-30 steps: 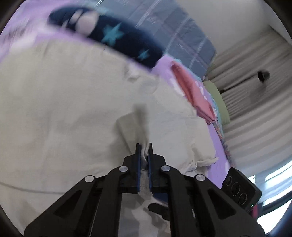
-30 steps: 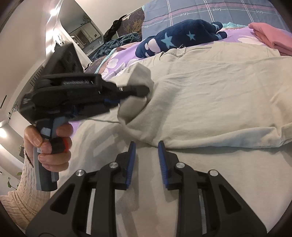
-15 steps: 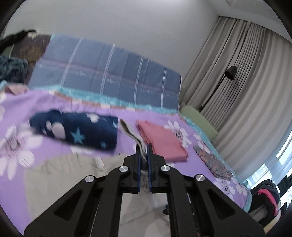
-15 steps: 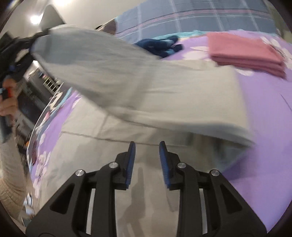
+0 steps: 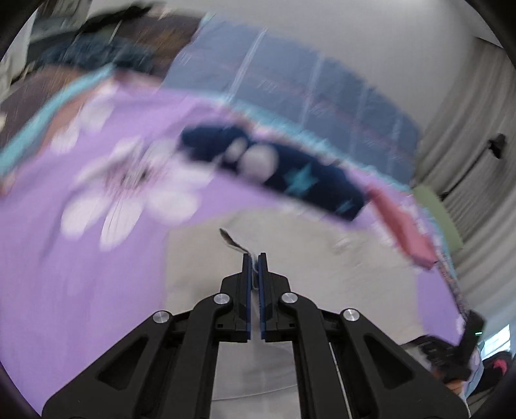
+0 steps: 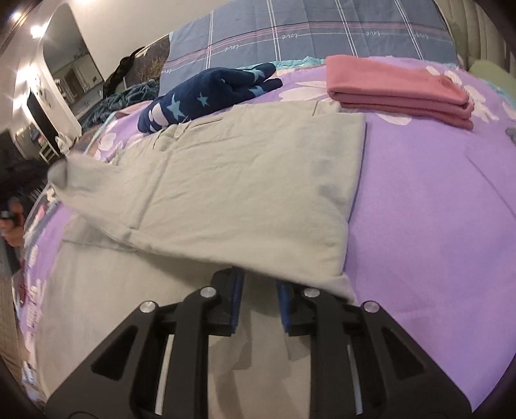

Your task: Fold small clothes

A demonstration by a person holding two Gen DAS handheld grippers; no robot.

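Beige garment [image 6: 245, 180] lies spread on the purple floral bedspread [image 6: 435, 225], one half folded over the other so its folded edge runs down toward the right gripper. Taking the garment as landmark: a navy star-print cloth [image 6: 209, 93] sits bunched just beyond its far edge, touching or nearly so; a folded pink garment [image 6: 396, 87] rests past its far right corner, apart from it; a blue plaid pillow [image 6: 306, 29] stands behind both at the head of the bed. Left gripper [image 5: 254, 258] is clenched on a pinch of the beige fabric, a thin fold of cloth showing between its pads [image 5: 246, 274]; seen from the right wrist, that corner is lifted to a peak at the garment's left side, with the holding hand [image 6: 13, 222] blurred at the frame's edge. The left wrist view is heavily smeared, though the same navy cloth [image 5: 280, 174] and pink garment [image 5: 400, 228] can be made out beyond the beige one. Right gripper [image 6: 258, 290] sits low at the garment's near edge, jaws parted and closing, fingertips tucked out of sight under the overhanging fold; nothing can be seen pressed between the visible part of its pads [image 6: 237, 299].
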